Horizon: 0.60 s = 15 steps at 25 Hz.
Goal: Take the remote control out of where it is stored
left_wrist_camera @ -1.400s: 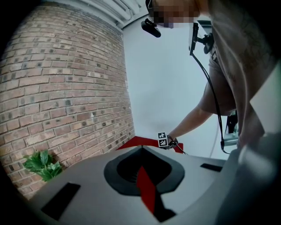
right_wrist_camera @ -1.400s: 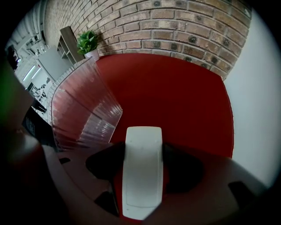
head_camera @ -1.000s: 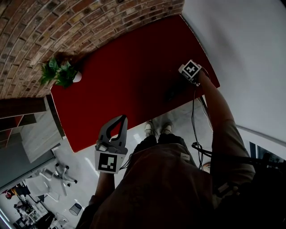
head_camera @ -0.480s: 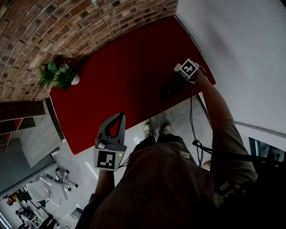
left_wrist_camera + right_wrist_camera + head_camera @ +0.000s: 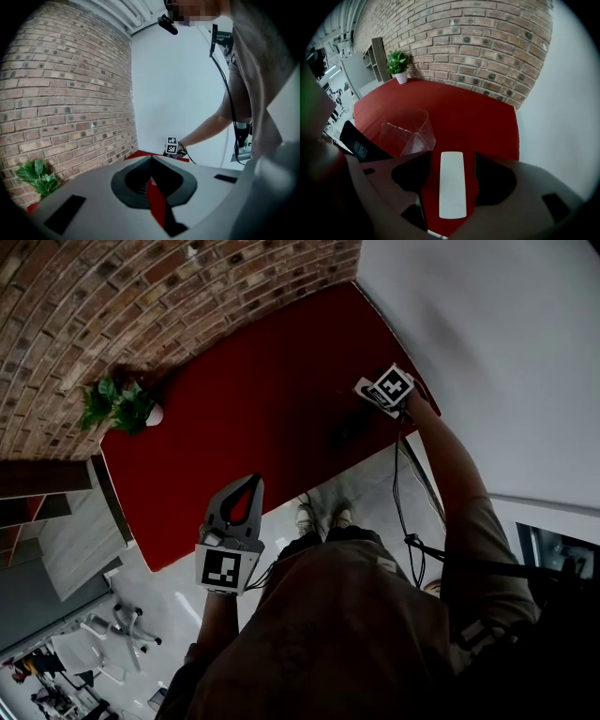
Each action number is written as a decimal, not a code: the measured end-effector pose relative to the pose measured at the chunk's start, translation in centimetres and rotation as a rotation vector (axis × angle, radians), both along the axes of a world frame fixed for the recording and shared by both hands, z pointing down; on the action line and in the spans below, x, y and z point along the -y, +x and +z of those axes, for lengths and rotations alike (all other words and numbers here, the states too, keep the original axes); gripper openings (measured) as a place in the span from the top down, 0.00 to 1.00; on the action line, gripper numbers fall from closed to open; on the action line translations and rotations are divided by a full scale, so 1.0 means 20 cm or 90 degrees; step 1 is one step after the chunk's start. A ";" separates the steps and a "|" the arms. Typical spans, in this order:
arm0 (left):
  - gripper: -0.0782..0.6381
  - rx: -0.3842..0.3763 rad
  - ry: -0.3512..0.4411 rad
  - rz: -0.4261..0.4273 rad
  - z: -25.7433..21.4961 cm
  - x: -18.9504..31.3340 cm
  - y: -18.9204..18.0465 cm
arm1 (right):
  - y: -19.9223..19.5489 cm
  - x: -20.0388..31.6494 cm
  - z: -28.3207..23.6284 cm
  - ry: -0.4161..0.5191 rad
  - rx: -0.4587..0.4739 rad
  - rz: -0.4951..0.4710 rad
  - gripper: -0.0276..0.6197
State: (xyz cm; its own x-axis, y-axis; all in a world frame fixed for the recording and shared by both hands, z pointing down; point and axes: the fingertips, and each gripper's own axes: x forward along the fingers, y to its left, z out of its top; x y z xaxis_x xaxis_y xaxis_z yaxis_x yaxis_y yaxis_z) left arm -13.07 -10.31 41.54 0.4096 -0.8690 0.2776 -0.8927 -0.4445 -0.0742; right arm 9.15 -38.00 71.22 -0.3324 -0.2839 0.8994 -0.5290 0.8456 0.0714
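The person stands at the red table (image 5: 454,108), and in the last second I see almost no change. The right gripper (image 5: 453,158) has stayed low over the far right part of the table, only a little shifted. The left gripper (image 5: 251,482) is still held up in the air in front of the body, away from the work. The white remote control (image 5: 453,185) lies flat on the table, directly between the fingers (image 5: 490,180) of the right gripper. These fingers are open: a strip of red table shows on each side of the remote control, so they stand around it and do not touch it. The clear container (image 5: 405,131), which I think is its storage place, stands just beside on the left and looks empty. A black object (image 5: 361,146) lies near it, but I cannot tell what it is. The fingers (image 5: 183,180) of the left gripper are closed together at the tip and hold nothing. In my judgement the remote control is already outside its storage. The task then seems finished or nearly so, with only the right gripper to lift away.
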 end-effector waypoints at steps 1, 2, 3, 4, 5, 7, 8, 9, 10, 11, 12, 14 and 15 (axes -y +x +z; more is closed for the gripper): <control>0.88 -0.002 0.003 -0.001 -0.01 0.00 0.00 | -0.01 0.00 -0.03 0.010 0.011 0.001 0.52; 0.88 -0.004 0.005 -0.002 -0.01 0.00 0.00 | -0.01 0.00 -0.07 0.019 0.022 0.002 0.52; 0.88 -0.004 0.007 -0.002 -0.02 0.00 0.00 | -0.02 0.00 -0.10 0.028 0.033 0.002 0.52; 0.88 -0.003 0.008 -0.001 -0.02 0.01 0.00 | -0.03 0.00 -0.13 0.036 0.042 0.002 0.52; 0.88 -0.002 0.011 0.001 -0.02 0.01 0.01 | -0.04 0.00 -0.16 0.043 0.051 0.002 0.52; 0.88 -0.002 0.018 0.007 -0.03 0.01 0.03 | -0.04 -0.01 -0.22 0.059 0.066 0.002 0.52; 0.88 -0.003 0.021 0.009 -0.04 0.02 0.03 | -0.05 -0.01 -0.26 0.068 0.076 0.001 0.52; 0.88 -0.003 0.024 0.012 -0.04 0.02 0.04 | -0.06 -0.02 -0.30 0.076 0.088 -0.001 0.52; 0.88 -0.003 0.026 0.015 -0.05 0.02 0.05 | -0.07 -0.03 -0.34 0.085 0.101 -0.004 0.52; 0.88 -0.003 0.028 0.017 -0.06 0.03 0.05 | -0.08 -0.04 -0.39 0.096 0.113 -0.007 0.52; 0.88 -0.003 0.029 0.020 -0.06 0.03 0.05 | -0.09 -0.05 -0.43 0.107 0.123 -0.008 0.52; 0.88 0.000 0.033 0.025 -0.06 0.04 0.06 | -0.09 -0.08 -0.52 0.132 0.144 -0.009 0.52; 0.88 0.003 0.032 0.029 -0.05 0.04 0.06 | -0.10 -0.09 -0.57 0.146 0.155 -0.010 0.52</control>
State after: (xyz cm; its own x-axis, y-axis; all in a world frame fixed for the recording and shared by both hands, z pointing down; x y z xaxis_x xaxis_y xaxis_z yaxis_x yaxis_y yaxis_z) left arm -11.83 -11.07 40.51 0.4474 -0.8624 0.2367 -0.8713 -0.4800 -0.1018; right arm 7.21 -36.22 59.84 -0.5356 -0.4625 0.7066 -0.5405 0.8306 0.1339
